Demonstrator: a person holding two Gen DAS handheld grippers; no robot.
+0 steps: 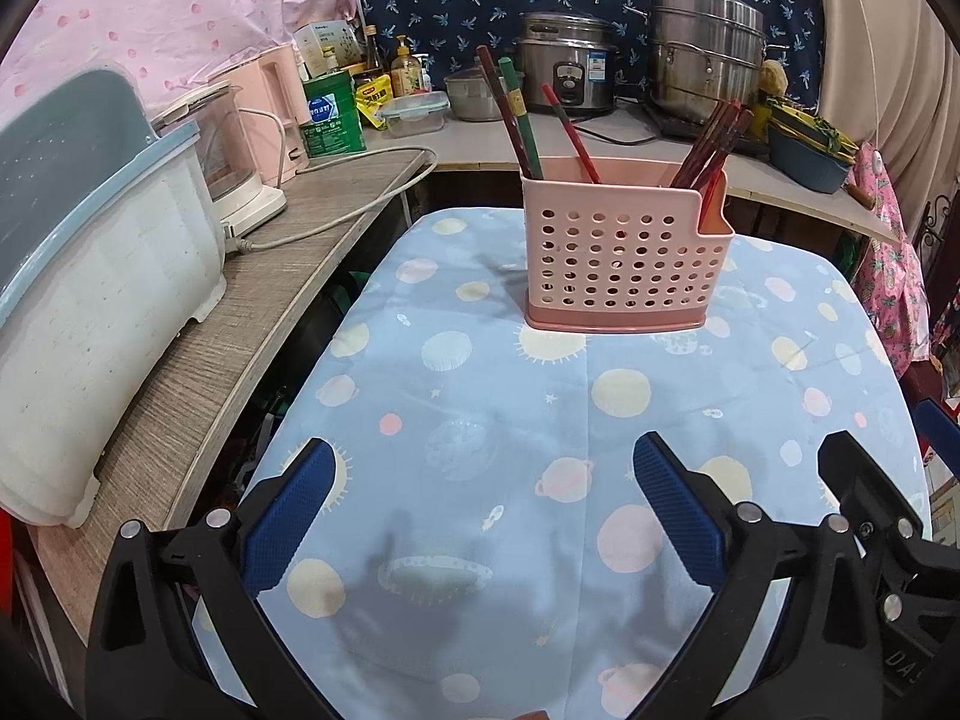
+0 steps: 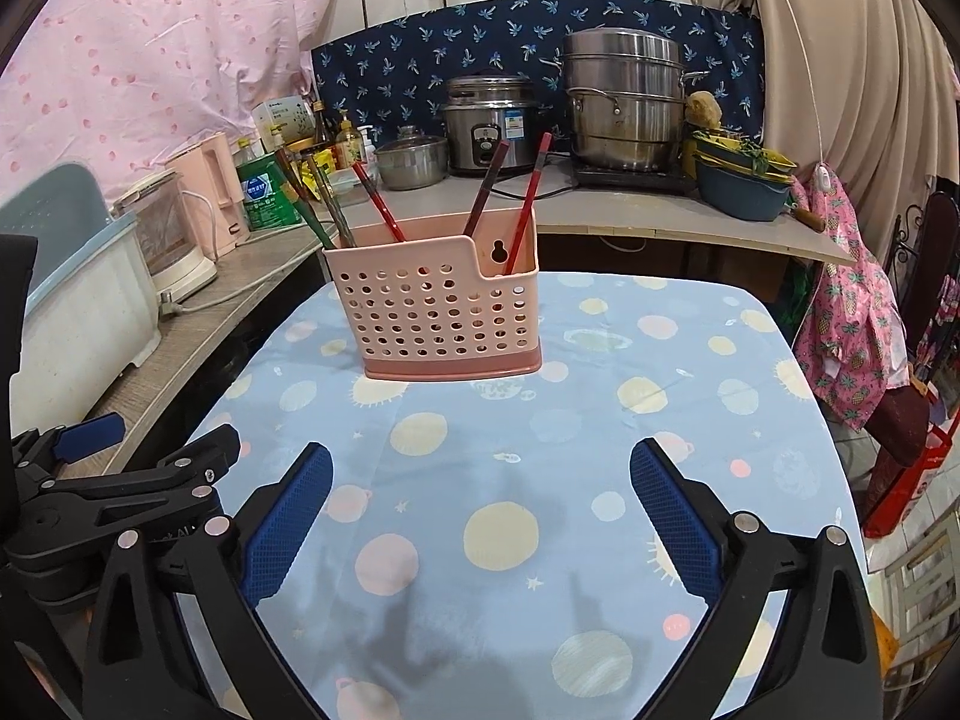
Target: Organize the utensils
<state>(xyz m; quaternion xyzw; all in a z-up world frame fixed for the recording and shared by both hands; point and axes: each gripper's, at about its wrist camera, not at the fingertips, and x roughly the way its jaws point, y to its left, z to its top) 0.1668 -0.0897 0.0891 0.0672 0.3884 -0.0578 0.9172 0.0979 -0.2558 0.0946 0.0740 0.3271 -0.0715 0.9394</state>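
Note:
A pink perforated utensil holder [image 1: 624, 252] stands upright on the blue planet-print tablecloth [image 1: 510, 420]; it also shows in the right wrist view [image 2: 444, 312]. Red, brown and green chopsticks [image 1: 522, 120] lean out of its left side and a dark red bunch [image 1: 714, 141] out of its right side. In the right wrist view chopsticks [image 2: 375, 201] stick out the same way. My left gripper [image 1: 483, 516] is open and empty, well in front of the holder. My right gripper [image 2: 480, 516] is open and empty, beside the left one.
A white and blue dish rack [image 1: 90, 276], a blender [image 1: 240, 150] and a power cord [image 1: 336, 216] sit on the left counter. A rice cooker [image 1: 567, 63], steel pots [image 1: 705, 54], bottles and bowls [image 1: 804, 150] line the back counter. Pink cloth [image 2: 858, 324] hangs at right.

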